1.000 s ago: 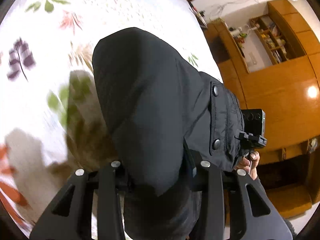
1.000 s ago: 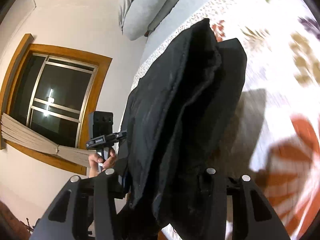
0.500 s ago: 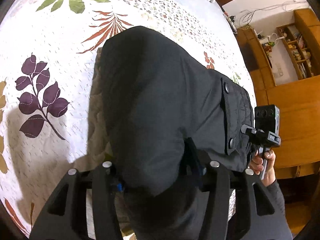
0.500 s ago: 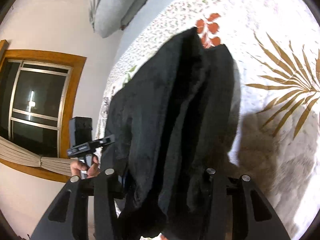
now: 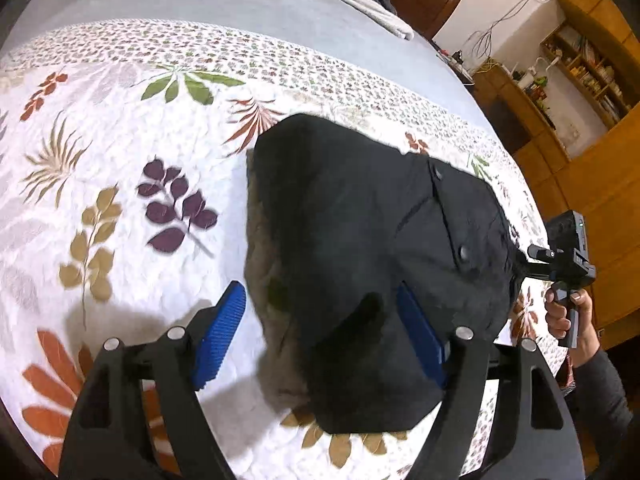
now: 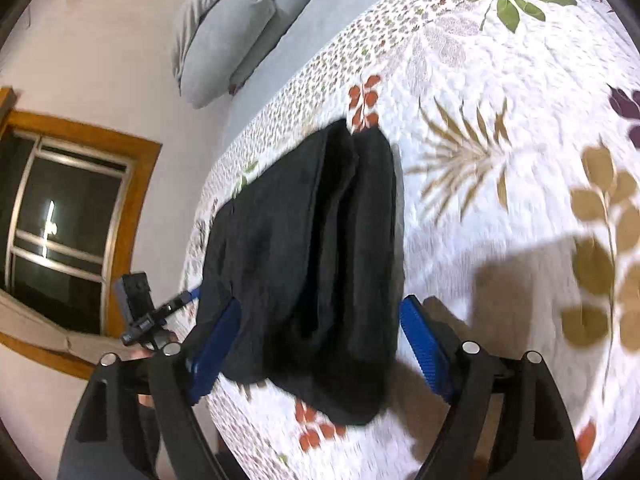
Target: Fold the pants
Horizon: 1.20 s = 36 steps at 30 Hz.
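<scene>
The black pants [image 5: 360,240] lie folded in a thick bundle on the leaf-patterned quilt [image 5: 120,160], snap buttons facing up. My left gripper [image 5: 320,312] is open, its blue pads spread at the bundle's near end, holding nothing. In the right wrist view the same pants [image 6: 312,248] show their stacked layers edge-on. My right gripper [image 6: 320,328] is open too, its blue pads on either side of the bundle's near end. The right gripper's body and the hand that holds it also show in the left wrist view [image 5: 564,264].
Grey pillows [image 6: 224,32] and a grey sheet lie at the head of the bed. Wooden cabinets and shelves [image 5: 592,80] stand beyond the bed's right side. A wood-framed window [image 6: 60,220] is on the wall by the bed's edge.
Both grippers were shut on the pants and held them up. The pants have come down onto the quilt, and both grippers have opened and let go.
</scene>
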Each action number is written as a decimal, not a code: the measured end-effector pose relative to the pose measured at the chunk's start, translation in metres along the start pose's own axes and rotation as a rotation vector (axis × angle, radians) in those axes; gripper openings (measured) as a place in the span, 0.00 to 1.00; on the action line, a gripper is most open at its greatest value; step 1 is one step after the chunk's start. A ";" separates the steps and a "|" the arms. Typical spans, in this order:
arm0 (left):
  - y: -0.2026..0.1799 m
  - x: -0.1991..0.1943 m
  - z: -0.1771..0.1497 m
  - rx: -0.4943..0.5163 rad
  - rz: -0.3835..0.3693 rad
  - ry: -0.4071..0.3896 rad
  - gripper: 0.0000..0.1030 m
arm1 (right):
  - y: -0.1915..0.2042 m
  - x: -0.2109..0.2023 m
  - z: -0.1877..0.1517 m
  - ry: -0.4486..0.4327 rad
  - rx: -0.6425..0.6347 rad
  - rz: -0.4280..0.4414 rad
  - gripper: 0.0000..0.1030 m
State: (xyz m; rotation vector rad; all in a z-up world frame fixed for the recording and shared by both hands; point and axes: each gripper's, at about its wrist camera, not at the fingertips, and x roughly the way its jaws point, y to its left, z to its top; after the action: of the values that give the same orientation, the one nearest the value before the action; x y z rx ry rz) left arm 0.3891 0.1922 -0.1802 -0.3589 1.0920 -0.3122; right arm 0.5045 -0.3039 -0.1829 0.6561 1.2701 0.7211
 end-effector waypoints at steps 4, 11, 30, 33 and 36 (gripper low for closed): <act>-0.001 0.016 -0.012 0.006 0.066 0.041 0.76 | -0.007 0.010 -0.012 0.015 -0.025 -0.101 0.81; 0.007 0.028 -0.019 -0.061 0.053 0.062 0.75 | -0.016 0.010 -0.011 0.016 0.006 -0.116 0.83; -0.044 -0.154 -0.167 -0.134 0.129 -0.331 0.97 | 0.055 -0.130 -0.201 -0.361 -0.076 -0.305 0.94; -0.079 -0.178 -0.195 -0.074 0.221 -0.374 0.97 | 0.080 -0.147 -0.235 -0.382 -0.118 -0.368 0.95; -0.117 -0.196 -0.221 -0.017 0.308 -0.397 0.97 | 0.109 -0.165 -0.271 -0.420 -0.172 -0.423 0.97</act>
State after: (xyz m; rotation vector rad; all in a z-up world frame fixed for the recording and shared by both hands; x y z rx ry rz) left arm 0.0980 0.1405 -0.0645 -0.2490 0.7438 0.0435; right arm 0.2019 -0.3544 -0.0474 0.3541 0.9029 0.3146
